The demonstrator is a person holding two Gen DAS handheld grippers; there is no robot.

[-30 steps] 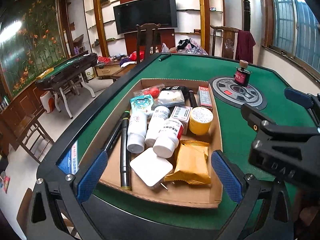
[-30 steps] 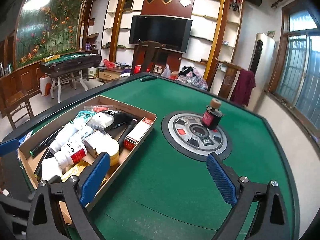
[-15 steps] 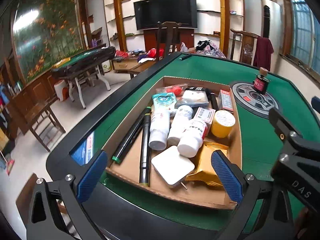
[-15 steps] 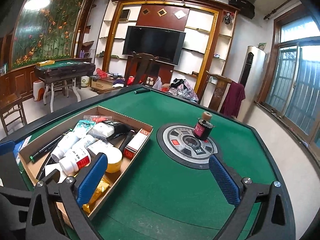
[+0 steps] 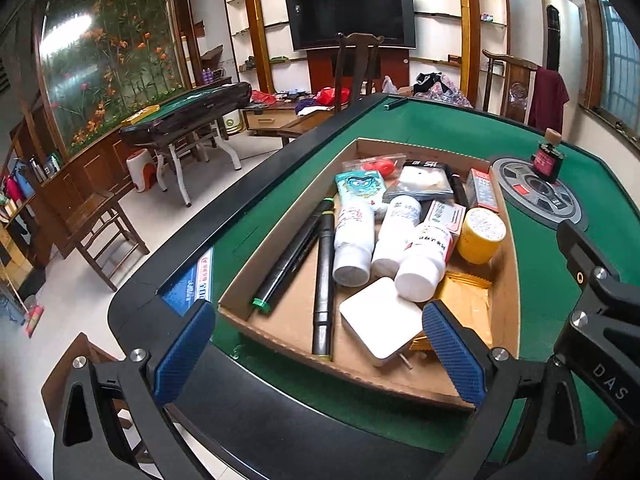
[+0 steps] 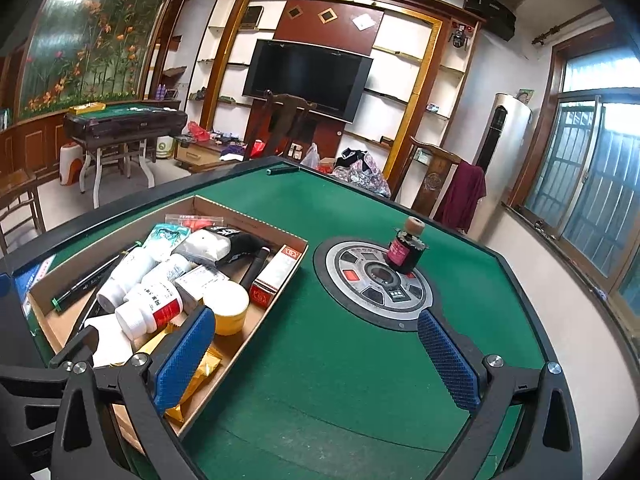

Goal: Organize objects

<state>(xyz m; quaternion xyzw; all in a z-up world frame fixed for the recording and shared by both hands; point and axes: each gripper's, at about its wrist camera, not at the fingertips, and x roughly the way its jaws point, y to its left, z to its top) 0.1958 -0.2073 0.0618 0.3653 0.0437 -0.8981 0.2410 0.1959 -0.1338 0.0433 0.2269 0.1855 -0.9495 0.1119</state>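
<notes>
Left wrist view: the left gripper [image 5: 318, 354] hangs spread wide and empty, the cardboard box [image 5: 505, 280] of bottles just ahead between its fingers. The right gripper [image 6: 316, 356] is likewise released, the small dark bottle [image 6: 405, 249] well ahead, slightly right.

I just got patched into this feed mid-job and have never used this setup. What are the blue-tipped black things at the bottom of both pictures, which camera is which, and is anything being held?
Those are two hand-held grippers, each carried by a person, with a fisheye camera looking along its fingers. One picture is from the left gripper, the other from the right gripper. Both stand open and hold nothing. On the green table lies a cardboard box holding white bottles, black pens, a yellow jar, a white square pad and packets. A small dark bottle stands alone on the round centre panel.
</notes>
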